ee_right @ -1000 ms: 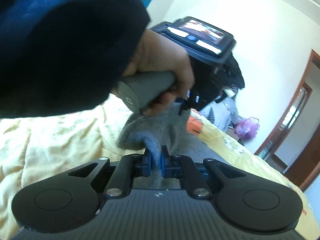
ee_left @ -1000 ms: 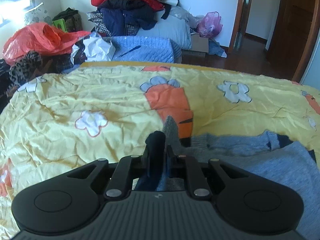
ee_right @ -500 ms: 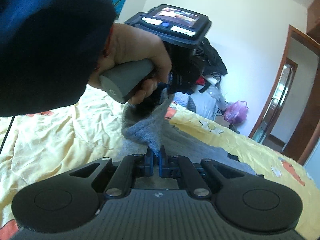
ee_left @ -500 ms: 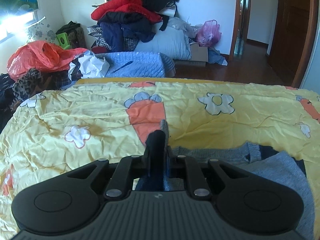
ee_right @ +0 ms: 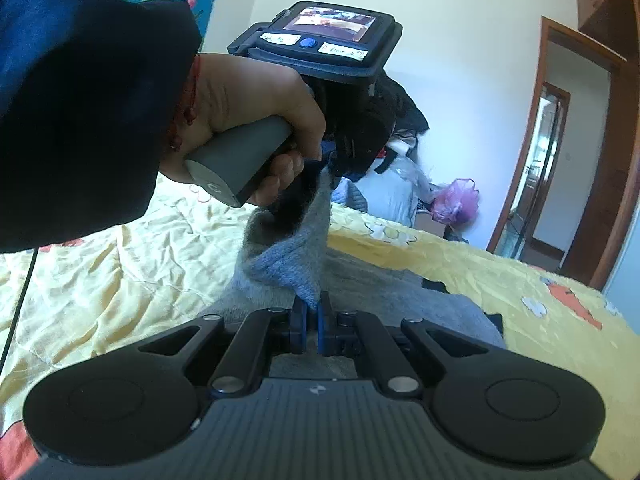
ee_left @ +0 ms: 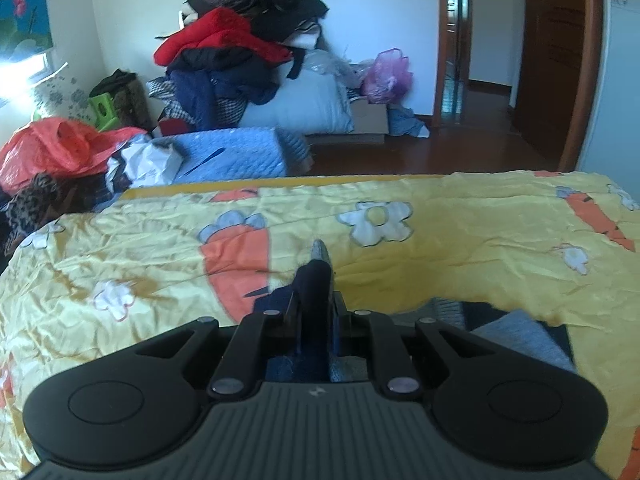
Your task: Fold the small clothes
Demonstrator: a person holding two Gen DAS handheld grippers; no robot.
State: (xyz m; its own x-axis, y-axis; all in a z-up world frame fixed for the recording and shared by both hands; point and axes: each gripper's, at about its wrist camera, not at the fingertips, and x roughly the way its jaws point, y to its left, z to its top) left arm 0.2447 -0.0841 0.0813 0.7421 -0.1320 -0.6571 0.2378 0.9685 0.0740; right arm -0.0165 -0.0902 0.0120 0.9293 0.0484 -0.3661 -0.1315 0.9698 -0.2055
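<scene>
Grey-blue knit garment [ee_right: 288, 268]; yellow bedsheet [ee_left: 460, 248] patterned with orange carrots, white flowers.

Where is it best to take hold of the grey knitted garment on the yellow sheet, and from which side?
Probably at its edge, as now: the left gripper and right gripper each pinch a raised edge of the grey knitted garment. Come from the near side, along the yellow flowered bedsheet, since the rest lies flat and offers no fold to pinch.
</scene>
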